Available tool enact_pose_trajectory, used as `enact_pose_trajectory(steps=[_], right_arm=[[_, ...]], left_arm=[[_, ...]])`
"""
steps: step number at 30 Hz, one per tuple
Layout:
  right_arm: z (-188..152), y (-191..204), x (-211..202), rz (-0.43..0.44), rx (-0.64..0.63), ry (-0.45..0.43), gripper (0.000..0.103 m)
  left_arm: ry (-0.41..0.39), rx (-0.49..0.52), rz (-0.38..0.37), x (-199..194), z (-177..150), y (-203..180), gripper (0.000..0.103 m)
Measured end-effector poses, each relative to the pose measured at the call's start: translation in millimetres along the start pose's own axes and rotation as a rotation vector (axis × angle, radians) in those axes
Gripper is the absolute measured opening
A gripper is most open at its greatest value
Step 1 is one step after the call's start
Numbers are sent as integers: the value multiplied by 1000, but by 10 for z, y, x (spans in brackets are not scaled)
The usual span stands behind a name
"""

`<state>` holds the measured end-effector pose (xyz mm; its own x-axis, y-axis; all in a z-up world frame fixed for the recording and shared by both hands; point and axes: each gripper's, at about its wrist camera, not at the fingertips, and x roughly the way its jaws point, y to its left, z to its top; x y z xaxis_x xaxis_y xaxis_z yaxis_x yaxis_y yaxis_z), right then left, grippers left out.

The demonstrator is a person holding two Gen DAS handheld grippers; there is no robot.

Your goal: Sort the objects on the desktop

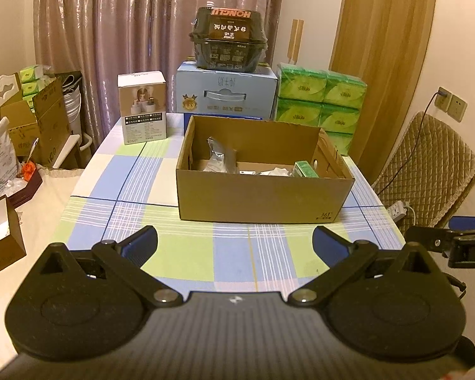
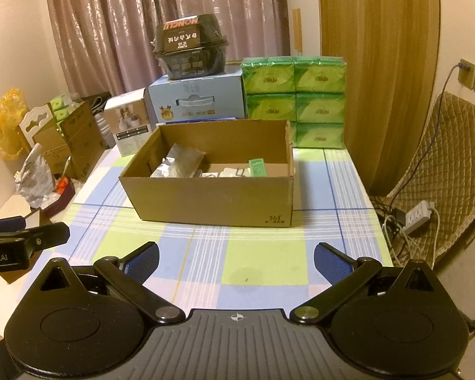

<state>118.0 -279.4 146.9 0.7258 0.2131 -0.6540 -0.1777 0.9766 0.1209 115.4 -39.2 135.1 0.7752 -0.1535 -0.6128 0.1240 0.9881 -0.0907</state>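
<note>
A: Logging from my remote station. Left gripper (image 1: 234,247): jaws spread wide, nothing between the blue pads, held above the checked tablecloth (image 1: 186,253).

B: And the other one?

A: Right gripper (image 2: 236,261): likewise spread wide and empty. Each one shows at the edge of the other's camera, so I note them side by side at the near end of the table.

B: Where do the things to be sorted sit?

A: Straight ahead of both sets of jaws stands an open cardboard box (image 1: 262,196), well clear of the fingertips. Inside it I see a silver foil pouch (image 2: 179,166) toward the left wall, a small green carton (image 2: 257,167) toward the right, and some white items between them that I cannot identify.

B: Anything beyond the box?

A: Further ahead, a white product box (image 1: 142,107) off to the left, a pale blue carton (image 1: 226,90) with a black food tub (image 1: 228,39) on top of it, and stacked green tissue packs (image 1: 319,101) to the right.

B: Cloth between jaws and box?

A: Bare as far as I can see.
</note>
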Motion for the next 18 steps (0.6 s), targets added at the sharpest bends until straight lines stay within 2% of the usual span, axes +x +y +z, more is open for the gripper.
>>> enact_pose_trajectory(steps=[18], right_arm=[[18, 2, 4, -3, -2, 2, 101]], left_arm=[[0, 0, 2, -16, -11, 1, 102]])
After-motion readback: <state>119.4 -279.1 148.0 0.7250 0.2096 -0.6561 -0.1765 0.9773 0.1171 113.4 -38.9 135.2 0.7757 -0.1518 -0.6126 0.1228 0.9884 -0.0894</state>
